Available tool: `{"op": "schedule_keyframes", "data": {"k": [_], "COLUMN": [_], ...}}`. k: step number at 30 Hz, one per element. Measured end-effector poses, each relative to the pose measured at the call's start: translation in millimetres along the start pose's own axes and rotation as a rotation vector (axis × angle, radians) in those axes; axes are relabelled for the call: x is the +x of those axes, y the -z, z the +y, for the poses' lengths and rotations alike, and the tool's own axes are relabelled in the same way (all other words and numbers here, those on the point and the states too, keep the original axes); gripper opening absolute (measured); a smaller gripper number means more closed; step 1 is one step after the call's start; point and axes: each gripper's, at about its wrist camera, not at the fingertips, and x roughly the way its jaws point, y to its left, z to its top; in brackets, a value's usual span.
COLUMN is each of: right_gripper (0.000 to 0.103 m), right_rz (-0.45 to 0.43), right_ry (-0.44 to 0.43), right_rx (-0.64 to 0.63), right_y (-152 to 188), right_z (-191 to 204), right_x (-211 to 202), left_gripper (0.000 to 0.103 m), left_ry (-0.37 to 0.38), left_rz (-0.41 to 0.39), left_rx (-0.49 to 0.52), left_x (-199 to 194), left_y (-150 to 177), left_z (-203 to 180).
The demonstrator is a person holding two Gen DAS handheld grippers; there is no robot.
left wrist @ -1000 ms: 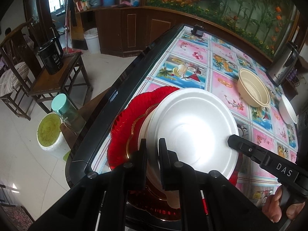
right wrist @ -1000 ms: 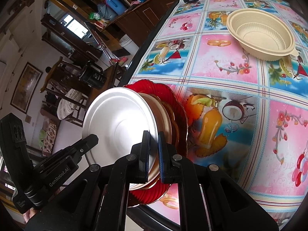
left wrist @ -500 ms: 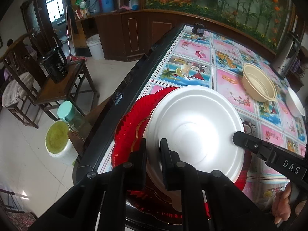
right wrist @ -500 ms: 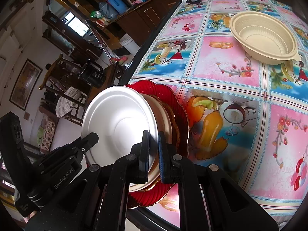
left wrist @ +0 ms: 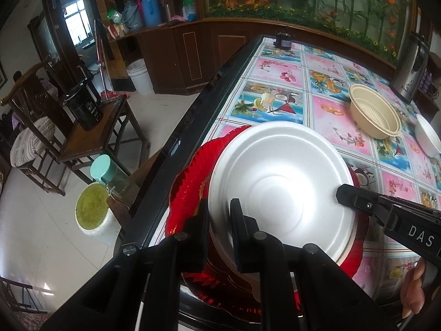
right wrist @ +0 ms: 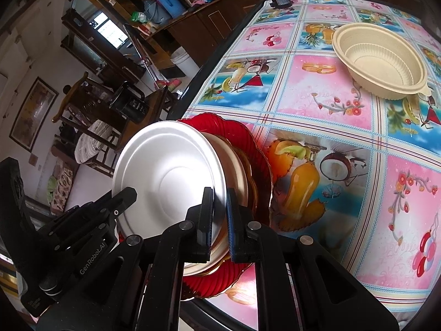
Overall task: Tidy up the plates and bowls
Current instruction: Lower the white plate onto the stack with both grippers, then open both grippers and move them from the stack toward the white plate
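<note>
Plate stack (left wrist: 281, 187) at table (left wrist: 325, 110) edge; bowl (left wrist: 374, 115) well behind.

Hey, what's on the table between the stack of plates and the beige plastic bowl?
Nothing: only bare fruit-patterned tablecloth lies between the red glass plate under the stack and the beige plastic bowl, clearest in the right wrist view.

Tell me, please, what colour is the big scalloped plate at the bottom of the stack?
Red: the scalloped plate is translucent red, seen best in the right wrist view.
</note>
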Motion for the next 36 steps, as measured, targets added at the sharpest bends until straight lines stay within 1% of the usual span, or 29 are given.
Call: {"op": "schedule_keyframes", "data": {"k": [3,7,9,11,13,15,18,19,21,25,26,31,33,36], "right_gripper": [0.009,0.011,0.011,0.011,0.012,0.012,0.012,0.012,0.017,0.018,0.018,0.018,0.018,0.018], "right_rz": [0.005,-0.005,-0.022,-0.052,-0.081,-0.110,-0.162,-0.177,-0.193,-0.222,-0.238,-0.308,-0.330,-0.365], "right_ry": [-0.012,-0.002,-0.018,-0.037,-0.054,-0.064,-0.053,-0.036,-0.001,0.058,0.080,0.165,0.177,0.152], "right_rx": [-0.006,-0.033,-0.035,-0.025,-0.001,0.017,0.043,0.055,0.077,0.123,0.131,0.125,0.126,0.158], "right_y": [0,1,1,1,1,0,2,4,8,19,24,38,39,44], "right_z": [0,3,1,-8,-19,-30,-55,-67,-88,-126,-138,-172,-182,-200], "right_x": [0,-3,-6,-14,-22,-31,-47,-52,-58,-68,-73,-94,-101,-117], "left_gripper": [0.018,0.020,0.022,0.030,0.050,0.059,0.060,0.061,0.064,0.072,0.072,0.073,0.073,0.073], "left_ry": [-0.031,-0.048,-0.067,-0.087,-0.107,-0.139,-0.157,-0.150,-0.113,-0.018,0.019,0.110,0.142,0.178], "left_rz": [-0.023,-0.041,-0.058,-0.083,-0.107,-0.141,-0.187,-0.198,-0.221,-0.235,-0.229,-0.182,-0.150,-0.108], "left_rx": [0.015,0.017,0.016,0.007,-0.004,-0.027,-0.058,-0.064,-0.069,-0.036,-0.006,0.155,0.208,0.282], "left_x": [-3,-6,-10,-16,-21,-29,-41,-44,-52,-59,-59,-49,-44,-36], "left_y": [0,-2,-2,-2,-1,0,2,2,3,8,10,20,27,35], "left_z": [-1,0,2,5,9,15,20,19,14,-14,-28,-98,-123,-159]}}
